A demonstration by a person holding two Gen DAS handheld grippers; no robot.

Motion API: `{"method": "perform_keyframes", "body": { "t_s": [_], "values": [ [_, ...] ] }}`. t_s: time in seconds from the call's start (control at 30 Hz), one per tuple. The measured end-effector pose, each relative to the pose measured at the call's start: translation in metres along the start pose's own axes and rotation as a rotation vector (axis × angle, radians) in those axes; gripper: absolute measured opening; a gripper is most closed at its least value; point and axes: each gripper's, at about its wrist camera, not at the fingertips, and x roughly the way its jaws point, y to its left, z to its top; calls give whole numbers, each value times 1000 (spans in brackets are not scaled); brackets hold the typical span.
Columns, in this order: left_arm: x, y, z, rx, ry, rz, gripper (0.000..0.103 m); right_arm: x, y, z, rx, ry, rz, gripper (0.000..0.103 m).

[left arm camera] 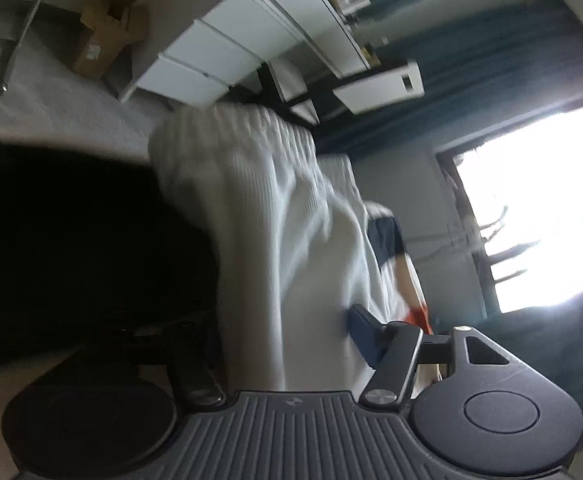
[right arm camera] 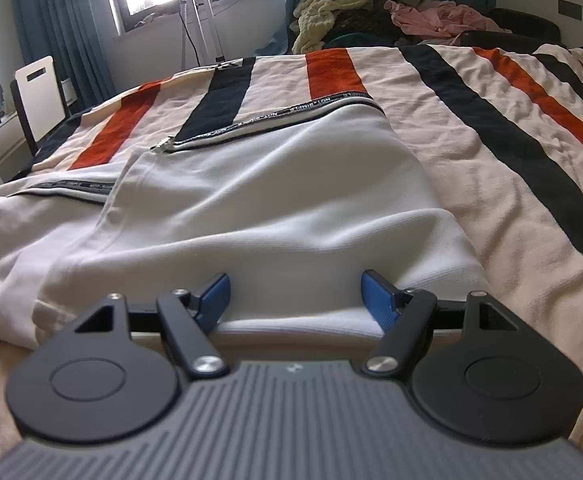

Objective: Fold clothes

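- In the right wrist view, a white zip-up garment (right arm camera: 251, 200) is being shown lying spread on a bed covered by a cream blanket with orange and black stripes (right arm camera: 511, 152); it is filling the centre and left of the frame.
- A black zipper tape with small white lettering (right arm camera: 275, 114) is being seen running across the garment's upper part.
- The right hand-held gripper (right arm camera: 295, 296) is being held wide apart at the lower centre of the frame, its blue pads (right arm camera: 379, 300) standing over the garment's near hem; nothing is being gripped.
- A heap of clothes (right arm camera: 371, 12) is being seen at the upper right, beyond the bed.
- In the left wrist view, which is rolled and blurred, white ribbed fabric of the garment (left arm camera: 275, 220) is being seen hanging through the centre of the frame.
- The fabric is passing between the fingers of the left hand-held gripper (left arm camera: 283, 344); only the right blue pad (left arm camera: 361, 336) is being shown, lying against the cloth, and whether the cloth is being pinched cannot be told.
- A white drawer unit (left arm camera: 219, 56) is being seen at the upper centre.
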Motion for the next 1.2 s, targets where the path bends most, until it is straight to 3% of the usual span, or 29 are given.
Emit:
{"method": "perform_keyframes", "body": {
  "t_s": [0.17, 0.33, 0.43, 0.63, 0.97, 1.2],
  "values": [
    [13, -11, 10, 56, -57, 26, 56, 1, 9, -5, -66, -2, -38, 74],
    [27, -13, 19, 52, -85, -5, 28, 4, 13, -8, -97, 1, -57, 74],
    [24, -14, 16, 80, -114, -10, 21, 7, 15, -8, -112, 8, -75, 77],
    [-1, -62, -5, 372, -214, -61, 15, 9, 15, -6, -92, 21, -84, 78],
    [-53, -160, -74, 657, -338, -152, 15, -7, -2, 5, 54, -8, -43, 79],
    [-88, -238, -161, 778, -375, -237, 15, -37, -44, 20, 292, -77, -24, 79]
  ]
}}
